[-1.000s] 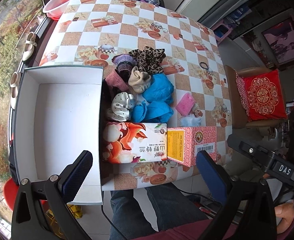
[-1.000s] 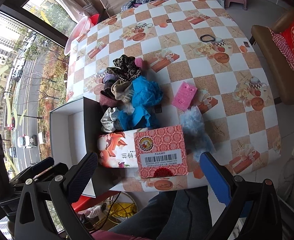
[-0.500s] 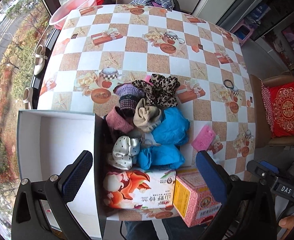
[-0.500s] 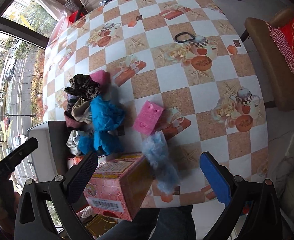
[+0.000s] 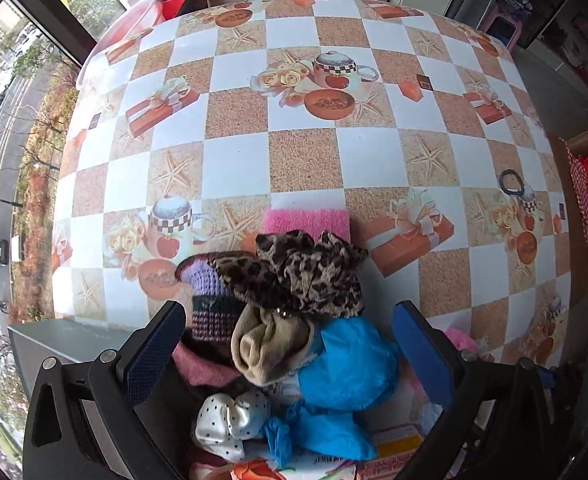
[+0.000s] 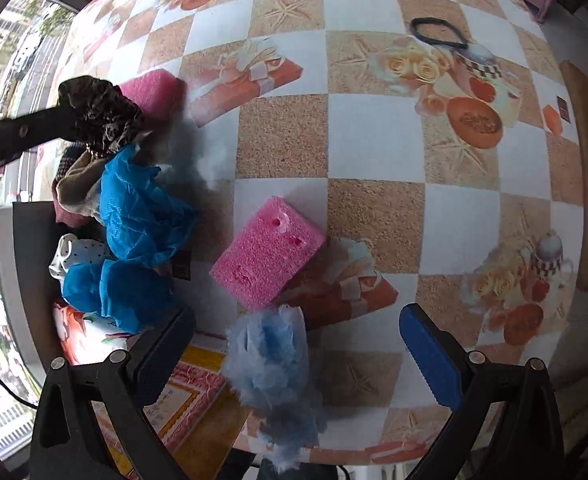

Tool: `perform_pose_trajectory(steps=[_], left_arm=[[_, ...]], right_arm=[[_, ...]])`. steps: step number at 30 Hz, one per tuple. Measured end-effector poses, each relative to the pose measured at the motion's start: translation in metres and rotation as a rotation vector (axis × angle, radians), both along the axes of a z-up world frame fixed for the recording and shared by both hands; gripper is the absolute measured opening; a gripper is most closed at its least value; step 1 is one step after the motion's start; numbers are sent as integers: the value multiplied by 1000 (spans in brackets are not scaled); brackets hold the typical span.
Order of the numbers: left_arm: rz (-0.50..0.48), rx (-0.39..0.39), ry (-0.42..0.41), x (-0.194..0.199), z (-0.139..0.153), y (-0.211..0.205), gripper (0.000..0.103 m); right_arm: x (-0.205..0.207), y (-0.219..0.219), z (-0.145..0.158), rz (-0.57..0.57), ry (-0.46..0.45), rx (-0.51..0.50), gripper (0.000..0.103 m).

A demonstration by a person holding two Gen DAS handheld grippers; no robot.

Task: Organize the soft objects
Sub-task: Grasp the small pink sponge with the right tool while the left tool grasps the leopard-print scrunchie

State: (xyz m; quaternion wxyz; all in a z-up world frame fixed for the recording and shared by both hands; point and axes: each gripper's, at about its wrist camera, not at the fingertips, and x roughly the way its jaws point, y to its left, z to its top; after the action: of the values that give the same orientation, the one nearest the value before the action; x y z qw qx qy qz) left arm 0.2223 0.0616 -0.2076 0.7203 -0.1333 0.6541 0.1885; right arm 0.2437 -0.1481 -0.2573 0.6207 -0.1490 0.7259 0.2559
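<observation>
Both the left gripper (image 5: 287, 354) and right gripper (image 6: 296, 346) are hanging wide open, empty. Closing over the tangled pile (image 5: 294, 320) is risking dragging several pieces together.

Tissue box (image 5: 318, 468) cut by the bottom edge; pink sponge (image 5: 306, 222) half hidden behind leopard scrunchie (image 5: 306, 276).

The left wrist view looks down and forward past its open tongs (image 5: 287, 354) from close above the pile of soft things, centred on the leopard-print fabric scrunchie (image 5: 310, 276), with the checkered tabletop (image 5: 302, 152) stretching beyond it. The right wrist view hangs close over the tabletop to the right of that scrunchie (image 6: 101, 114), facing the pink rectangular sponge (image 6: 267, 256). Both views share the scrunchie, the crumpled blue cloth (image 5: 346, 364) (image 6: 137, 208) below it and the black hair-tie loop (image 5: 512, 184) (image 6: 438, 32) far to its right.
</observation>
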Motion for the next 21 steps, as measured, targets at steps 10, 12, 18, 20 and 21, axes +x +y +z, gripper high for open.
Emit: perform_pose_trajectory(steps=[10, 12, 18, 20, 21], left_arm=[[19, 14, 100, 21, -49, 11, 81], [25, 3, 98, 21, -51, 14, 72], [32, -37, 42, 16, -42, 26, 48], [34, -48, 27, 15, -38, 29, 42], [36, -44, 20, 14, -36, 30, 40]], right_arm=[[-18, 48, -34, 390, -109, -21, 103], [-26, 54, -41, 451, -124, -39, 103], [-37, 57, -45, 460, -196, -86, 89], [-26, 55, -37, 420, -209, -76, 75], [-22, 52, -35, 395, -200, -68, 75]])
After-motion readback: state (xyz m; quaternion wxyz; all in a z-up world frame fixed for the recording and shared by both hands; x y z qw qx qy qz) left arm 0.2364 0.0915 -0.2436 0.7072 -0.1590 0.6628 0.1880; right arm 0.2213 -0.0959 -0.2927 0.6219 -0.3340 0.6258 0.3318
